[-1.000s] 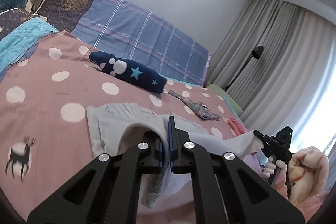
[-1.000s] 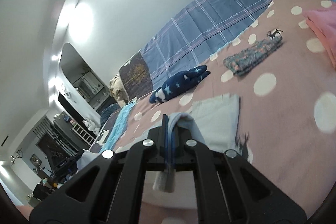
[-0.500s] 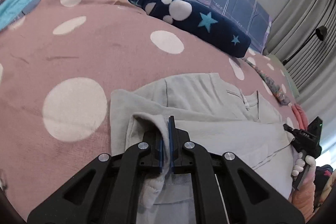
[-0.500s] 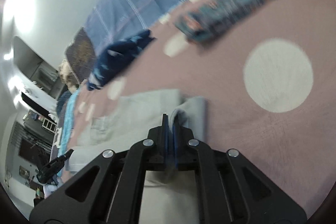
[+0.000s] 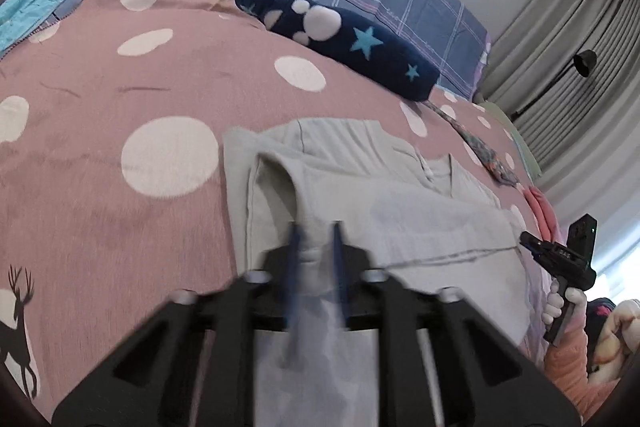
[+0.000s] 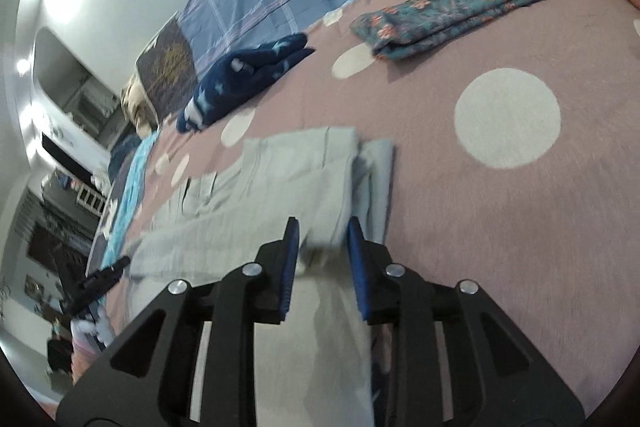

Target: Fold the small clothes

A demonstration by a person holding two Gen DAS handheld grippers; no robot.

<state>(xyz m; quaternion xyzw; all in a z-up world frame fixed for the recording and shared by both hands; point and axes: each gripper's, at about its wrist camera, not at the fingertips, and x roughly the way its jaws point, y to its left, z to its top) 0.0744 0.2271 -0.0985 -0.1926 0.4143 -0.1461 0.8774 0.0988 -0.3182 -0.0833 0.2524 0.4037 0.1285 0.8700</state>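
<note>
The light grey garment (image 5: 400, 211) lies folded over on the pink polka-dot bedspread (image 5: 120, 87). The left gripper (image 5: 316, 243) and right gripper (image 6: 322, 241) stand over its two near corners — both jaws opening, pads apart, cloth between them but unpressed.

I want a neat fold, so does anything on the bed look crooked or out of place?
On the grey garment the edges do not line up: a lower layer sticks out beside the top one.

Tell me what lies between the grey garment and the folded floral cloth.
Only bare pink dotted bedspread separates grey garment from floral cloth, in the right wrist view.
</note>
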